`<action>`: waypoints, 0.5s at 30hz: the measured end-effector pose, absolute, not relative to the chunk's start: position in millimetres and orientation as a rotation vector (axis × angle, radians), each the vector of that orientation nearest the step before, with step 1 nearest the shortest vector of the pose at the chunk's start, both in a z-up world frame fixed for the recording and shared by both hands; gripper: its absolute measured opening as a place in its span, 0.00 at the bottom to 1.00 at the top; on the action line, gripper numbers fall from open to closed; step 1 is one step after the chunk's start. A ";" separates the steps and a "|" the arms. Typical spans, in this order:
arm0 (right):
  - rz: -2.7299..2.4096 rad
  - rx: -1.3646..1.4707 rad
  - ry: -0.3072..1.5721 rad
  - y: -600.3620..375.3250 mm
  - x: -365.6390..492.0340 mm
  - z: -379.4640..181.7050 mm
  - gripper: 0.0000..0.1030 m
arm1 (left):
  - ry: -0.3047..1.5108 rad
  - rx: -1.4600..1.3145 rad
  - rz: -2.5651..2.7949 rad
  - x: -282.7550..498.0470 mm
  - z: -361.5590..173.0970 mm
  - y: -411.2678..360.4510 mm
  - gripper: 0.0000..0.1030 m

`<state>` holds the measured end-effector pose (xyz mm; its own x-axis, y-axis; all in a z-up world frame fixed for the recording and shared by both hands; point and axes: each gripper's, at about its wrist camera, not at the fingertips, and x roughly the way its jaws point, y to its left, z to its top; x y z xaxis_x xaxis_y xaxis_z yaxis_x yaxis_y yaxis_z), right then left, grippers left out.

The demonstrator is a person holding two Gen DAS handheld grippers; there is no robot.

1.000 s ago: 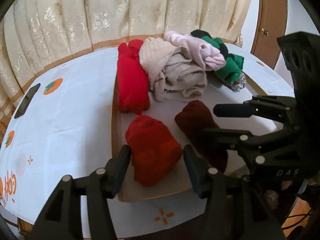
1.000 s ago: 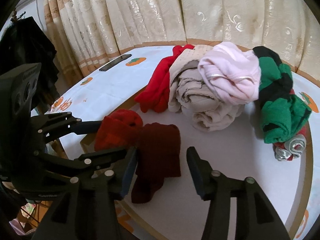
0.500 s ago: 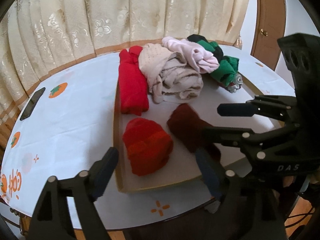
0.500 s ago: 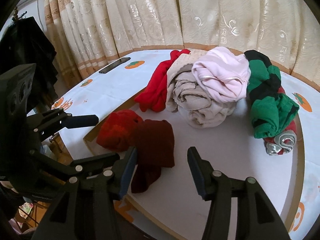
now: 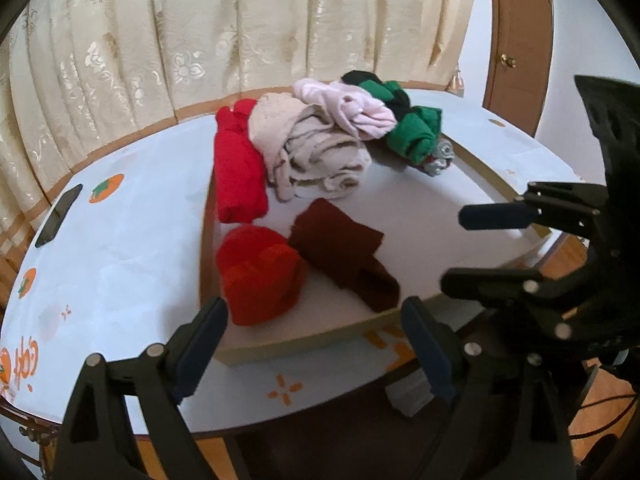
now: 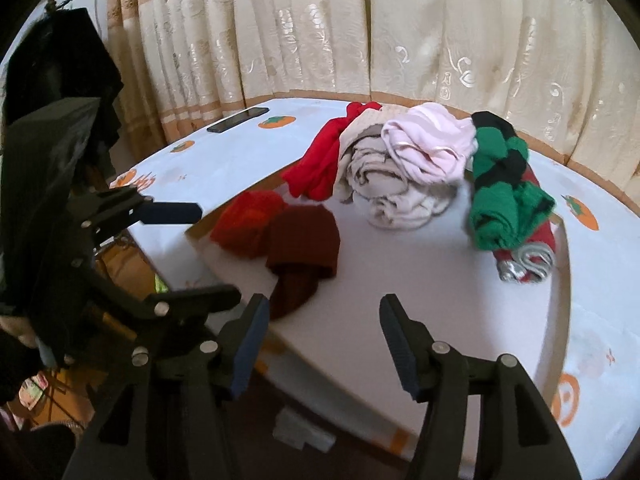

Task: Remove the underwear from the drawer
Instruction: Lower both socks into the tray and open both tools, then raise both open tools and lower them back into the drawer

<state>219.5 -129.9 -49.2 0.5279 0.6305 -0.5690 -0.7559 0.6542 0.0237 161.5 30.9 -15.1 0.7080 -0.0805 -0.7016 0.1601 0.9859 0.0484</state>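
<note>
My right tool: jaws opening, nothing between them. Left tool beside it. Drawer on counter holds bright red roll touching dark red roll, beige bundle, pink piece, green-black piece. Phone near curtain.

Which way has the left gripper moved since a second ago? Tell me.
Yes. The left gripper has pulled back from the bright red roll, now short of the tray's near rim, jaws opening and empty.

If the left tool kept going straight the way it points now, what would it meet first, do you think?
Probably the bright red bundle at the near corner of the tray; it lies just ahead of the left tool, whose jaws are opening with nothing between them. Depth is hard to judge.
</note>
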 end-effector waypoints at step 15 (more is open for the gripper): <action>0.861 -0.236 0.534 -159.0 179.0 -57.6 0.59 | 0.733 0.120 -0.156 125.5 -22.4 6.6 0.87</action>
<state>179.0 -159.0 -57.6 0.5318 0.6562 -0.5354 -0.7714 0.6362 0.0136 125.5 6.6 -22.4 0.7324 -0.0991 -0.6736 0.1829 0.9816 0.0544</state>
